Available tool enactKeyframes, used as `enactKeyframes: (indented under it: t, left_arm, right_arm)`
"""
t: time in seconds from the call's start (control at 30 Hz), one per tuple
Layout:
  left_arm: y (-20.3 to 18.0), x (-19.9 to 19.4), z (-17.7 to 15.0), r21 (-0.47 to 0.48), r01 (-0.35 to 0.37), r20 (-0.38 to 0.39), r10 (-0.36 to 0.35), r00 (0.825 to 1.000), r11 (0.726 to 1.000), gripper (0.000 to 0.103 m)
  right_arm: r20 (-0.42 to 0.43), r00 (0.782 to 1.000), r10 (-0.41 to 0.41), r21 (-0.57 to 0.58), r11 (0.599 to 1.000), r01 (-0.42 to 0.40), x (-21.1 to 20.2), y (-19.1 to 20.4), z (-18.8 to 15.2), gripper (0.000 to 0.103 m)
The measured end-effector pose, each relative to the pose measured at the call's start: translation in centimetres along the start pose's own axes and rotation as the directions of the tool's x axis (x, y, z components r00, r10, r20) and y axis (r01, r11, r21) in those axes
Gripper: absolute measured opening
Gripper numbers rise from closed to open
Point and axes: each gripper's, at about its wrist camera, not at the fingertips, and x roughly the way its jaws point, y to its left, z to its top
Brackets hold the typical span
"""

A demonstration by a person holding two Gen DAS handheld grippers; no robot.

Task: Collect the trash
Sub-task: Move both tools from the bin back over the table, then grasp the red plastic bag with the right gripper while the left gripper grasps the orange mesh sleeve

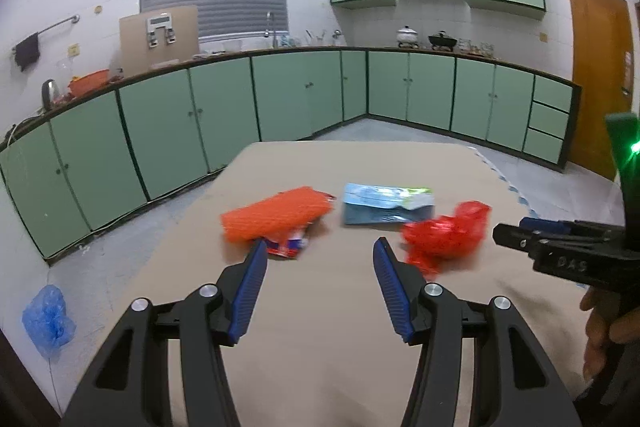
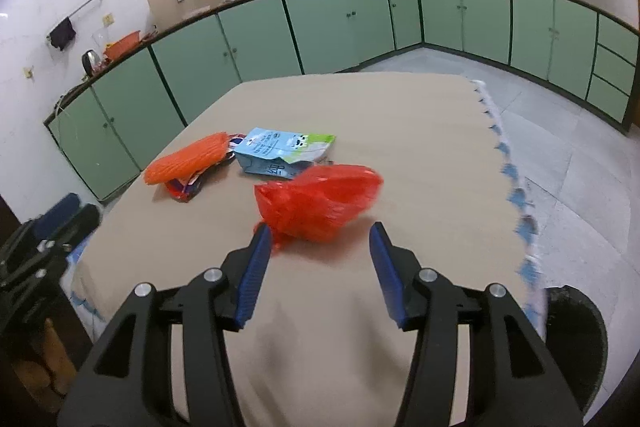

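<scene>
You are at the approach step: both tools point down over the beige table (image 2: pixel 400 115) and nothing is picked up yet. Your left gripper (image 1: pixel 320 247) has its jaws apart and empty, aimed at the bare stretch between the orange foam net (image 1: pixel 276 217) and the red plastic bag (image 1: pixel 444 239). Your right gripper (image 2: pixel 320 233) is also spread and holds nothing; the red plastic bag (image 2: pixel 320 201) lies just ahead of its tips, the left blue pad (image 2: pixel 256 267) close to the bag's near edge, though contact is unclear.

The trash sits in a loose cluster mid-table: the net lies over a red-and-blue wrapper (image 2: pixel 182 187), with a light blue pouch (image 2: pixel 280 151) beside it. A dark round bin (image 2: pixel 576 331) shows at the table's right edge.

Next, I judge, push the right tool forward so the bag's bulk sits between the pads, then close; steer the left toward the net.
</scene>
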Motion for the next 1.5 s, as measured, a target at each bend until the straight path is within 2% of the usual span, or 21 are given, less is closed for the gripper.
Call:
enactKeyframes:
  t: [0.37, 0.4, 0.43, 0.53, 0.63, 0.9, 1.13, 1.27, 1.3, 1.33, 1.4, 1.43, 1.5]
  left_arm:
    - [3.2, 4.2, 0.0, -0.018, 0.043, 0.011, -0.043, 0.999, 0.999, 0.054]
    - [3.4, 4.6, 0.1, -0.023, 0.047, 0.009, -0.047, 0.999, 0.999, 0.054]
    - [3.5, 5.0, 0.1, -0.026, 0.049, 0.005, -0.049, 0.999, 0.998, 0.054]
    - [4.2, 6.4, 0.1, -0.037, 0.054, -0.014, -0.055, 0.998, 0.998, 0.054]
    - [4.7, 7.1, 0.2, -0.039, 0.05, -0.018, -0.05, 0.999, 0.998, 0.054]
    - [6.2, 9.6, 0.3, -0.06, 0.035, -0.064, -0.039, 0.997, 0.998, 0.054]
    - [7.1, 12.1, 0.1, -0.041, 0.013, -0.128, -0.018, 0.992, 0.999, 0.054]
    - [7.7, 13.7, 0.2, -0.06, 0.0, -0.176, -0.01, 0.984, 0.998, 0.054]
    - [7.9, 14.1, 0.3, -0.067, 0.001, -0.195, -0.014, 0.981, 0.998, 0.052]
    - [8.0, 14.4, 0.2, -0.072, 0.009, -0.206, -0.024, 0.978, 0.997, 0.035]
    - [8.1, 14.8, 0.1, -0.078, 0.032, -0.225, -0.049, 0.973, 0.996, 0.012]
    - [8.0, 14.8, 0.1, -0.076, 0.035, -0.22, -0.051, 0.974, 0.997, 0.008]
    - [7.9, 14.1, 0.1, -0.069, 0.043, -0.192, -0.056, 0.98, 0.997, 0.006]
  right_arm:
    - [-0.034, 0.998, -0.055, 0.006, 0.998, 0.055, 5.3, 0.8, 0.7, 0.051]
    - [-0.041, 0.998, -0.048, 0.006, 0.999, 0.048, 5.8, 0.8, 0.8, 0.045]
    - [-0.049, 0.998, -0.038, 0.006, 0.999, 0.038, 6.2, 0.8, 0.8, 0.032]
    - [-0.045, 0.999, -0.024, -0.013, 1.0, 0.023, 6.8, 1.1, 1.2, 0.014]
    - [-0.009, 1.0, -0.008, -0.022, 1.0, 0.007, 6.1, 1.1, 1.9, 0.006]
    - [0.049, 0.999, 0.019, -0.028, 0.999, -0.018, 5.9, 1.7, 4.6, 0.004]
    - [0.046, 0.998, 0.03, -0.028, 0.999, -0.029, 7.0, 2.2, 5.2, 0.004]
    - [0.04, 0.999, 0.033, -0.024, 0.999, -0.032, 7.5, 2.2, 5.4, 0.004]
    - [0.038, 0.999, 0.032, -0.024, 0.999, -0.031, 7.6, 2.2, 5.4, 0.004]
    - [0.038, 0.999, 0.031, -0.024, 0.999, -0.031, 7.6, 2.3, 5.3, 0.004]
    - [0.036, 0.999, 0.031, -0.026, 0.999, -0.03, 7.6, 2.3, 5.3, 0.004]
    - [0.037, 0.999, 0.031, -0.027, 0.999, -0.03, 7.6, 2.4, 5.2, 0.004]
    - [0.033, 0.999, 0.03, -0.03, 0.999, -0.029, 7.6, 2.5, 5.1, 0.004]
